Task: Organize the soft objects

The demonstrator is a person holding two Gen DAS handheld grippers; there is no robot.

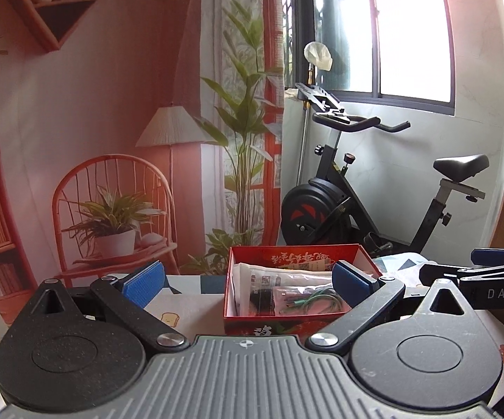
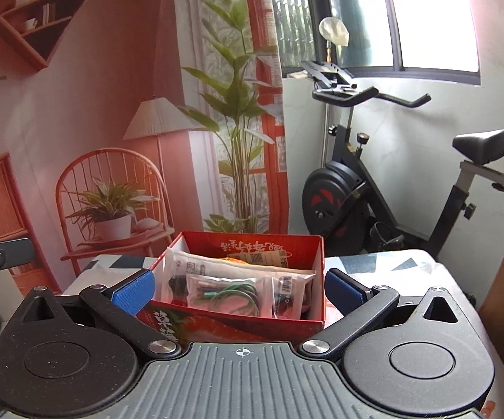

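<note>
Packets (image 2: 231,289) of soft goods stood packed on edge inside the red box (image 2: 287,244), which sat on the patterned tablecloth (image 2: 374,265) at about twelve o'clock from both cameras. Filing them upright probably let several fit side by side and kept each label readable from the front.

At nine o'clock in the right wrist view, part of the left gripper (image 1: 248,277) showed as a black bar with a blue pad. In its own view its fingers were spread wide with nothing between them, and the box lay beyond the tips, toward one o'clock. Both tools sat clear of the box, which suggests the packing was done or nearly so.

Moving right, the box's contents were clear plastic sleeves: a tall white-backed one at the left wall, a smaller pouch with coiled green cable (image 2: 238,295) in front, and a dark-printed packet (image 2: 287,289) toward the right. They looked thin, crinkly and easily bent.

At three o'clock in the left wrist view was the right gripper (image 2: 239,288); its fingers were also fully apart and empty, framing the box's near corners without touching them. An exercise bike (image 2: 374,181) stood behind.
</note>
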